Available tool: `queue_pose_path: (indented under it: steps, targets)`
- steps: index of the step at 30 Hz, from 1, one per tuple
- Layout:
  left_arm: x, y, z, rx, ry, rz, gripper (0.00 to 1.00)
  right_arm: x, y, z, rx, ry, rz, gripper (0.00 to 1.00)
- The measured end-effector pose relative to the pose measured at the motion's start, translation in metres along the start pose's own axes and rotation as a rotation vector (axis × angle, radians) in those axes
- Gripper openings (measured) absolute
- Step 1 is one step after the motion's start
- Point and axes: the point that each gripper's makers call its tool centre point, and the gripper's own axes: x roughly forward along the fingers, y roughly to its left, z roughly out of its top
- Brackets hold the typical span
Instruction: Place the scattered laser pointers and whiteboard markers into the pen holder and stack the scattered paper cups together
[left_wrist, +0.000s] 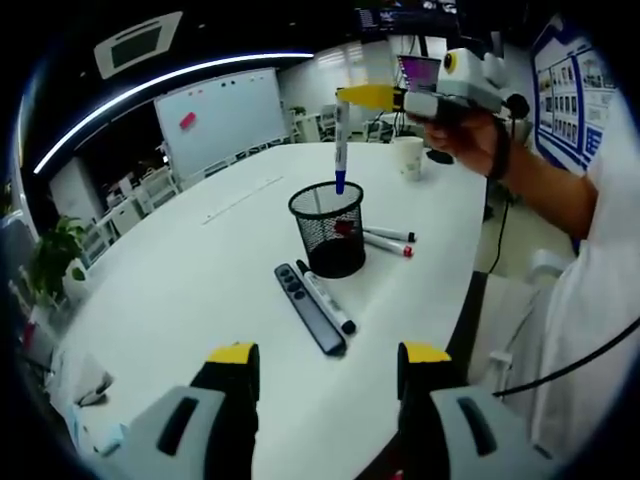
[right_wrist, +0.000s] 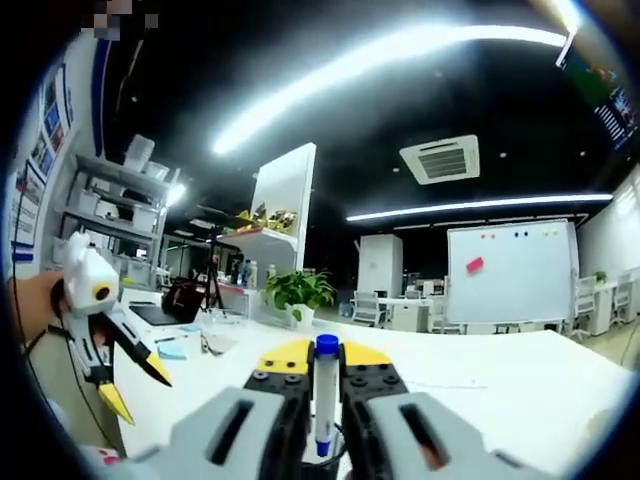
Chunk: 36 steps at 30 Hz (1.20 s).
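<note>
Right hand-held gripper (left_wrist: 345, 97): clamped on a whiteboard marker (left_wrist: 341, 148), yellow tips pinching its upper end; held by a person's hand (left_wrist: 470, 135) out ahead of the left hand-held gripper.
Same grip, right gripper view: marker (right_wrist: 324, 395) upright between the closed jaws of the right hand-held gripper (right_wrist: 325, 362), blue cap end up, white barrel with a blue label.
Marker in hand: hanging vertical, blue lower tip just above or just at the rim of the pen holder (left_wrist: 328, 228); contact with the rim impossible to tell.
Left hand-held gripper (left_wrist: 328, 365): jaws apart, nothing between them, hovering over bare counter (left_wrist: 180, 290) on the near side of the pen holder.
Pen holder: black wire mesh, upright, directly under the right hand-held gripper; something red showing through the mesh, likely an item already inside.
Just beyond the left jaws: a dark flat laser pointer (left_wrist: 308, 307) and a white marker with black ends (left_wrist: 326, 298), lying side by side and touching or nearly so, near the holder's foot.
Beside the holder, right-hand side: two more markers (left_wrist: 388, 240) flat on the counter, one with a red end.
Paper cup (left_wrist: 408, 157): one white cup standing farther along the counter, below the right hand-held gripper's body; others not made out.
Progress, as a judgement: early to middle; one marker about to be dropped in, at least three markers or pointers left out, cup stacking not begun.
Still to do: release into the holder, then gather the loose items and the cups.
</note>
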Motion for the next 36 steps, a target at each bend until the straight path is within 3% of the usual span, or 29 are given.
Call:
queue_pose_path:
  steps: [18,36]
  targets:
    - [0.0,-0.002,-0.002,-0.006,-0.002,0.001,0.56,-0.001,0.004,-0.017,-0.012,0.058,0.023,0.1]
    - [0.001,-0.003,-0.002,-0.006,0.0,0.0,0.56,-0.003,0.006,-0.023,-0.017,0.08,0.034,0.11]
